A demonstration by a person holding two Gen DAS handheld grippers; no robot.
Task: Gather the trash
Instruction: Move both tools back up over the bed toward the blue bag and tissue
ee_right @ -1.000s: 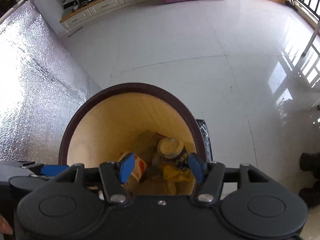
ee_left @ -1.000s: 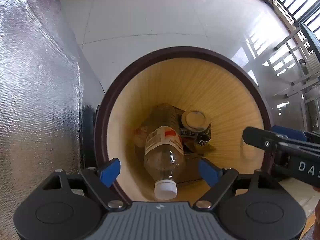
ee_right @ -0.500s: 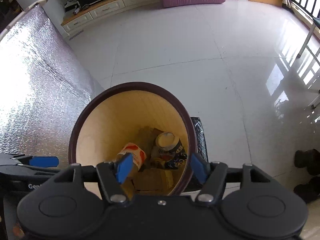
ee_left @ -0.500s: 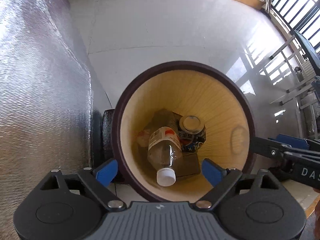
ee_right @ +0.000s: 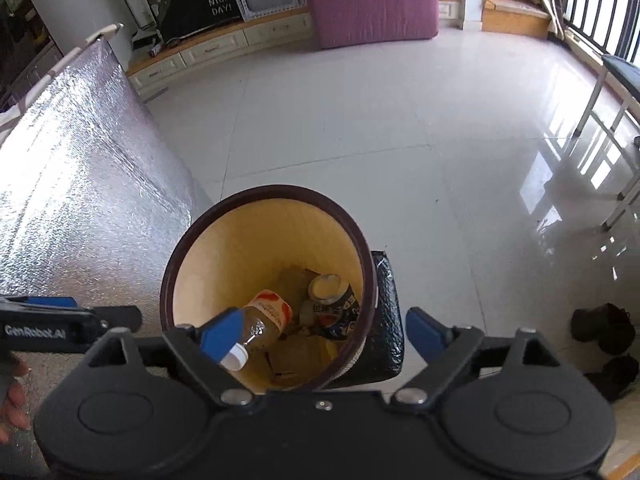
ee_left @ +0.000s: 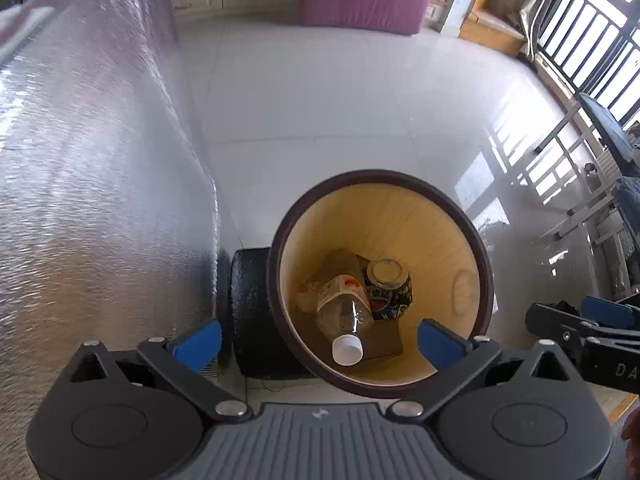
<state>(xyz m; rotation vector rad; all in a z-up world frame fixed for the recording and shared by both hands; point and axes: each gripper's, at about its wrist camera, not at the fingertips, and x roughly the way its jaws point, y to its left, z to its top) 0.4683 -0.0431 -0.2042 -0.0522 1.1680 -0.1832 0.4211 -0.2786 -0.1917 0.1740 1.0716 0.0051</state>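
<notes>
Both grippers hung over the trash bin, empty, fingers spread wide.

L wrist view: I had the left gripper [ee_left: 318, 343] above the bin [ee_left: 464, 216], which sat at 12 o'clock from the fingers, dark rim, yellow inner wall. Blue pads [ee_left: 198, 343] sat wide apart w/ nothing between them but the bin mouth below. Inside lay a plastic bottle [ee_left: 346, 308], white cap pointing toward 6 o'clock, orange-and-white label. A crushed can [ee_left: 390, 286] lay touching it at approx 2 o'clock from the bottle. Brown cardboard [ee_left: 384, 342] was under both. A black bag [ee_left: 250, 312] sat just beside the bin at 9 o'clock, w/ a silver foil sheet [ee_left: 100, 200] further that way. The right gripper's fingertips showed at 3 o'clock.

R wrist view: the right gripper [ee_right: 320, 334] was also spread wide, holding nothing, bin [ee_right: 280, 192] at approx 11 o'clock from it. Bottle [ee_right: 264, 320] and can [ee_right: 334, 302] lay side by side at the bottom, cap partly behind my blue pad [ee_right: 222, 334]. The black bag [ee_right: 386, 320] touched the bin at 3 o'clock. Dark shoes [ee_right: 604, 328] stood well apart on the white floor [ee_right: 400, 120], 3 o'clock.
</notes>
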